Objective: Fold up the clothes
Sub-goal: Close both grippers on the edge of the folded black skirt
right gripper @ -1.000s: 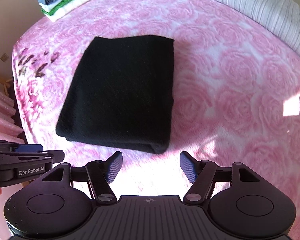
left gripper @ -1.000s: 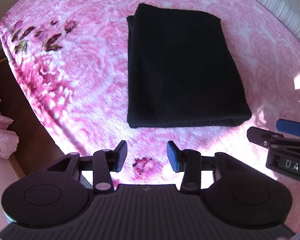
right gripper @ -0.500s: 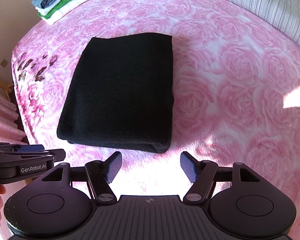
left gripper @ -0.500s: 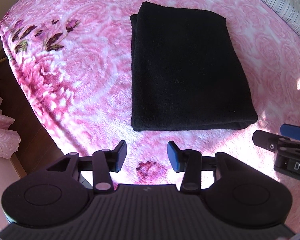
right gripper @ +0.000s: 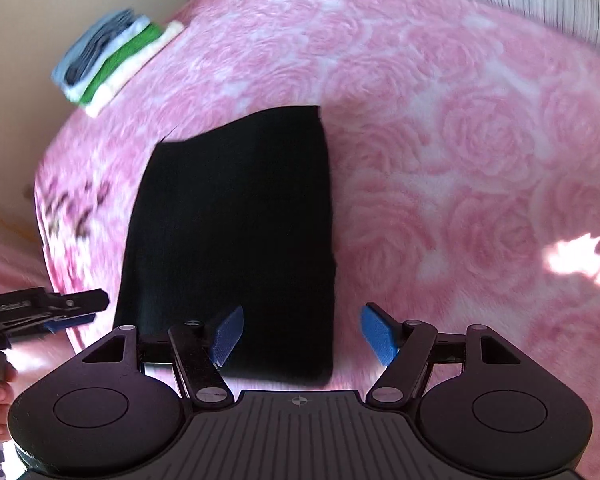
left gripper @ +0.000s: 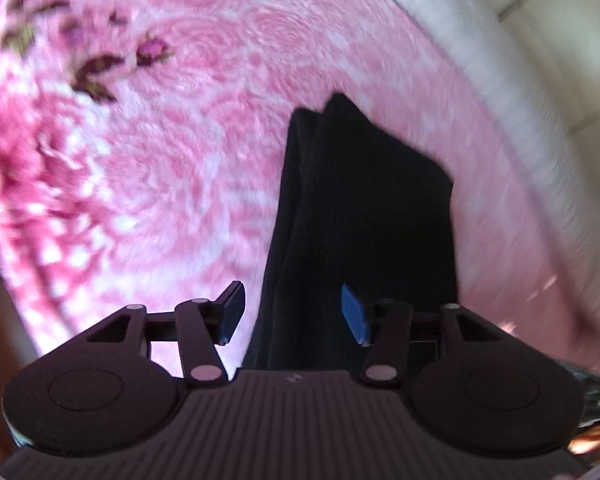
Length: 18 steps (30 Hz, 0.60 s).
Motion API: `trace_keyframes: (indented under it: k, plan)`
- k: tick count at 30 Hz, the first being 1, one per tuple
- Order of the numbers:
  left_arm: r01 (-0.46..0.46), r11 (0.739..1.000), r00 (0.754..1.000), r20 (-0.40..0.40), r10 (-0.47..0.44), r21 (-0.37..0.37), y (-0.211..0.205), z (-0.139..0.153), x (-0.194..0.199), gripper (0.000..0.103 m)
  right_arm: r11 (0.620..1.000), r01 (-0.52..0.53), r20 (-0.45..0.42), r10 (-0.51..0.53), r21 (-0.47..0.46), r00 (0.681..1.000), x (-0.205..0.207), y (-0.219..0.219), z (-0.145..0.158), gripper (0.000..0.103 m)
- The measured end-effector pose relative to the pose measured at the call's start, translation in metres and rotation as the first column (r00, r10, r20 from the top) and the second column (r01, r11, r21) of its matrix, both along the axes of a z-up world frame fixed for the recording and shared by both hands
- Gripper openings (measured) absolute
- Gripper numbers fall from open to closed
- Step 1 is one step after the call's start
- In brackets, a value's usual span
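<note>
Left wrist view, blurred: left claw point(left gripper: 292, 316), black frame with blue pads, jaws spread wide and holding nothing. Item in hand: folded black knit garment point(left gripper: 364, 216), a thick rectangular bundle lying on the pink rose-patterned plush blanket point(left gripper: 148, 184) that covers the bed. Near left corner of the garment sits between the two pads; the right pad lies over black cloth, the left pad over pink blanket just beside the garment's left edge, where stacked layers show as ridges. Whether either pad touches the fabric cannot be told. Striped white bolster point(left gripper: 496, 92) runs along the far side of the bed. Right wrist view: right claw point(right gripper: 302, 336), same build, jaws likewise apart and empty. Its left pad lies over the garment's near edge, its right pad over bare blanket just past the garment's right-hand fold. The left claw appears at the frame's left border, side-on, near the garment's left edge. Stack of folded clothes in blue, white and green point(right gripper: 112, 60) rests at the far corner of the bed, well apart from the black garment. Judged step: folding complete or nearly so; both claws positioned at the near corners. Next move calls for both to close on all layers together, evenly, so that the bundle lifts without unfolding, likely toward the stack.
</note>
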<state>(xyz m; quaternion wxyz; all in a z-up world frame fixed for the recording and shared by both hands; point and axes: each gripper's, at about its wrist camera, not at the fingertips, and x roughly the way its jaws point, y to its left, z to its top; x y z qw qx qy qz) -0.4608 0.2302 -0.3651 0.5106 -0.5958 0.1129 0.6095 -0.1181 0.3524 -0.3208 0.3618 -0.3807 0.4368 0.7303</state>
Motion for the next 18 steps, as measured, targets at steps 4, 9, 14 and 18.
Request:
trace_keyframes:
  k: [4,9,14,18]
  plan:
    - [-0.040,0.999,0.988,0.149,0.037,0.014,0.019,-0.033,-0.024,0.052,0.994,0.069,-0.099,-0.077,-0.089,0.992,0.010,0.039,-0.025,0.073]
    - [-0.052,0.999,0.967,0.251,0.047,0.011,0.036,-0.064,-0.033,0.056,0.975,0.108,-0.221,-0.151,-0.196,0.963,0.013,0.068,-0.057,0.076]
    - [-0.083,0.995,0.937,0.344,0.062,0.048,0.048,-0.079,-0.032,0.059,0.939,0.104,-0.327,-0.216,-0.328,0.920,0.010,0.083,-0.087,0.076]
    - [-0.048,0.997,0.938,0.345,0.026,0.053,0.063,-0.085,-0.022,0.059,0.945,0.067,-0.328,-0.178,-0.321,0.928,-0.008,0.093,-0.094,0.076]
